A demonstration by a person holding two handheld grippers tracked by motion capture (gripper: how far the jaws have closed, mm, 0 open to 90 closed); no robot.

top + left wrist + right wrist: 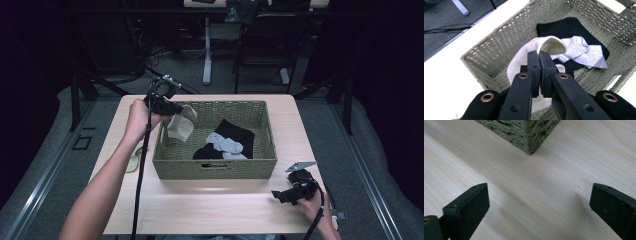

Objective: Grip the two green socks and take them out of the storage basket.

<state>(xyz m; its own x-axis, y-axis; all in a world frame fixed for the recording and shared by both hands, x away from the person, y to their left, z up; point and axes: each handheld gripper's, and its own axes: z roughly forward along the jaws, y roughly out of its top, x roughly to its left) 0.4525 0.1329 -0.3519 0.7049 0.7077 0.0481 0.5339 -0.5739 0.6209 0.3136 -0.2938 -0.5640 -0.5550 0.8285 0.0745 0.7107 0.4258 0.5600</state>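
A cream sock [181,126] hangs over the left end of the green woven basket [215,168], pinched by my left gripper [175,110], which is shut on it. In the left gripper view the jaws meet on the cream sock [549,45] above the basket [499,42]. Inside lie a black garment [235,132] [566,27] and a grey sock [225,144] [586,50]. My right gripper [281,196] rests near the table's front right, open, its jaws wide apart over bare wood [539,195] with the basket's corner [529,137] ahead.
Another pale sock [134,161] lies on the table left of the basket, partly behind my left forearm. The wooden table [210,210] has free room in front of the basket. A cable [141,180] trails from the left gripper. Chair and desk legs stand beyond the far edge.
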